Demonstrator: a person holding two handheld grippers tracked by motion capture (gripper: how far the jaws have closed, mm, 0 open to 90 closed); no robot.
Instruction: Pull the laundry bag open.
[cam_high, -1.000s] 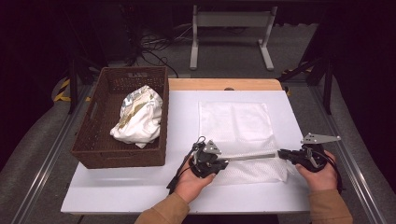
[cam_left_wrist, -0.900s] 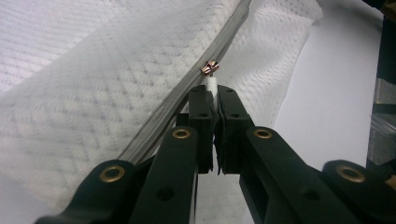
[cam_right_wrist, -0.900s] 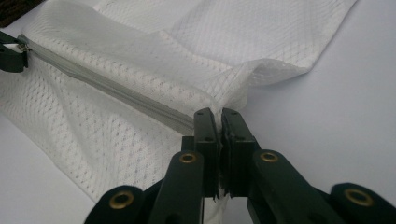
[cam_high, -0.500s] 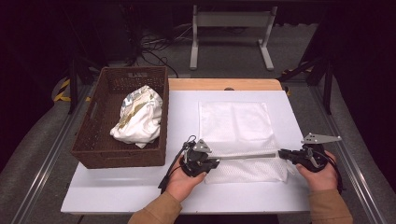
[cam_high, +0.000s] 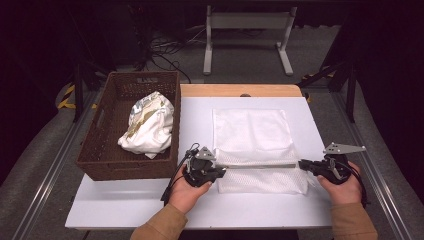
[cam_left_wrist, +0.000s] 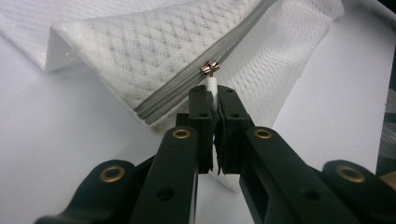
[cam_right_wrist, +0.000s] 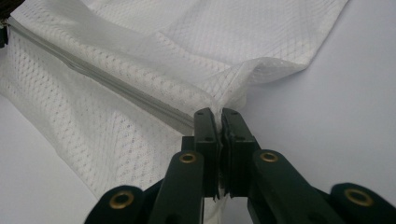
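With the right claw pinching the white mesh laundry bag, our left claw, clamped on the white zipper pull, had slid further left, so the grey zipper neared its end.

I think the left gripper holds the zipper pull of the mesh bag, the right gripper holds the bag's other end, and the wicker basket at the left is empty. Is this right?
Not entirely. The wicker basket is not empty: the high view shows a crumpled white cloth in it. The rest holds: the left gripper is shut on the zipper pull, and the right gripper pinches the other end of the mesh bag.
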